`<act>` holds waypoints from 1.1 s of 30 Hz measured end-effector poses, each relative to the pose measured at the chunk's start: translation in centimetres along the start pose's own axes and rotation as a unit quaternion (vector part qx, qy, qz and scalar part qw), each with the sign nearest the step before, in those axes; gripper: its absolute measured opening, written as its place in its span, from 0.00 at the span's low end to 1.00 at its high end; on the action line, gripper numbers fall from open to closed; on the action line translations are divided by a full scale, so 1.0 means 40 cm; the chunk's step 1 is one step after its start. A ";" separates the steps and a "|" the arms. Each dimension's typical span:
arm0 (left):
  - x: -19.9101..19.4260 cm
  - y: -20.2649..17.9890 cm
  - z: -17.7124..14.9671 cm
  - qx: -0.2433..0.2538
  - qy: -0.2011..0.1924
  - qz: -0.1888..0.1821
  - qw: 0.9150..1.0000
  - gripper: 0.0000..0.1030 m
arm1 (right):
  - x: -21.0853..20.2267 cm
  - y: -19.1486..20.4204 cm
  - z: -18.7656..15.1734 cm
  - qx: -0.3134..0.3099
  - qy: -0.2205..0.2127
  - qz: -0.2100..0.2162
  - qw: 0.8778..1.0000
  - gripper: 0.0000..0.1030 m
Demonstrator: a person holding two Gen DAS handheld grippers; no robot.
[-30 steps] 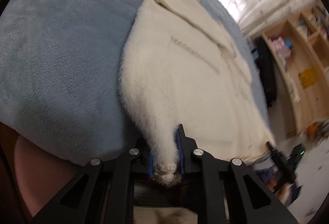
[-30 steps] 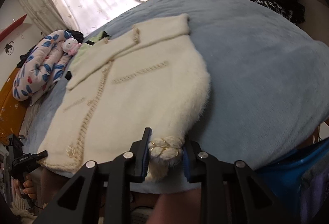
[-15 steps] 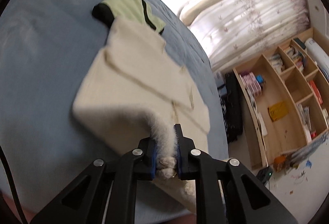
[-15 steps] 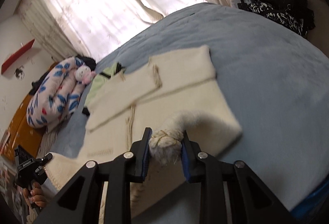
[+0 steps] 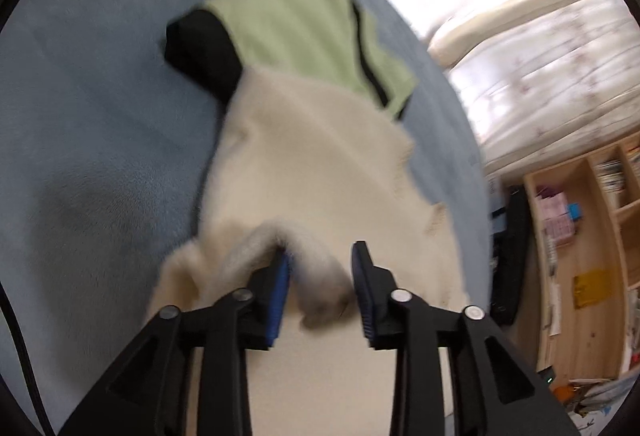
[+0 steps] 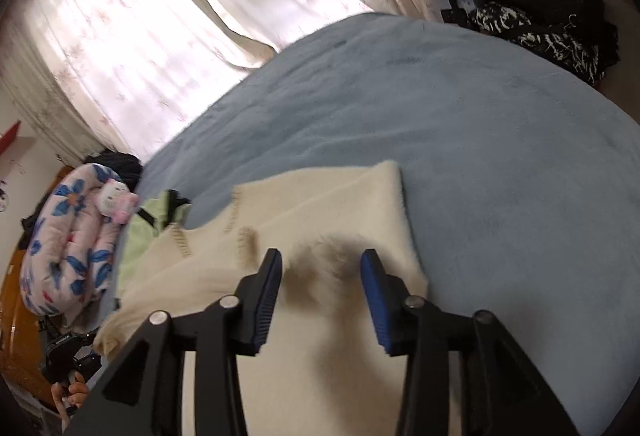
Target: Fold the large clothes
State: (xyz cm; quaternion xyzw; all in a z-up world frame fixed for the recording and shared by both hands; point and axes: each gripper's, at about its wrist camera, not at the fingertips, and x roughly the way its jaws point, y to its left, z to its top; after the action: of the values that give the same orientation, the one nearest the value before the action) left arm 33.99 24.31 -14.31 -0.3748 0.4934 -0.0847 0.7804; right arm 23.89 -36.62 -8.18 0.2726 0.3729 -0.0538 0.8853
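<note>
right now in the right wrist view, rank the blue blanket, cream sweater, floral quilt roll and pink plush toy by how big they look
1. blue blanket
2. cream sweater, though nearness to the camera inflates it
3. floral quilt roll
4. pink plush toy

Cream fuzzy coat (image 5: 320, 171) with tan stitch trim; blue-grey blanket (image 6: 460, 139); lime-green garment (image 5: 296, 19) with black panel; quilt (image 6: 68, 236) white with blue flowers; pale floral curtains (image 6: 160, 15); black grippers, blue pads (image 6: 376, 292)

place: bedroom | cues: blue bed (image 6: 500, 139), curtains (image 6: 140, 35), wooden shelves (image 5: 580, 256)
</note>
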 end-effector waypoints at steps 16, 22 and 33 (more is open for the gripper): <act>0.019 -0.042 0.031 0.204 0.037 0.024 0.978 0.48 | 0.144 -0.019 -0.027 -0.118 0.066 -0.028 0.990 0.42; 0.034 -0.059 0.018 0.293 0.048 0.096 0.950 0.48 | 0.156 0.009 -0.042 -0.169 0.066 -0.048 0.982 0.42; 0.128 -0.089 0.033 0.357 0.026 0.154 0.921 0.48 | 0.198 0.008 -0.041 -0.177 0.081 -0.064 0.979 0.42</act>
State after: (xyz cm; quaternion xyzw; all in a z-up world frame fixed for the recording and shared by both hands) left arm 38.50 19.90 -15.25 0.0116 0.5018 -0.1437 0.8529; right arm 28.62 -34.66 -14.43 0.0907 0.4635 -0.0210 0.8812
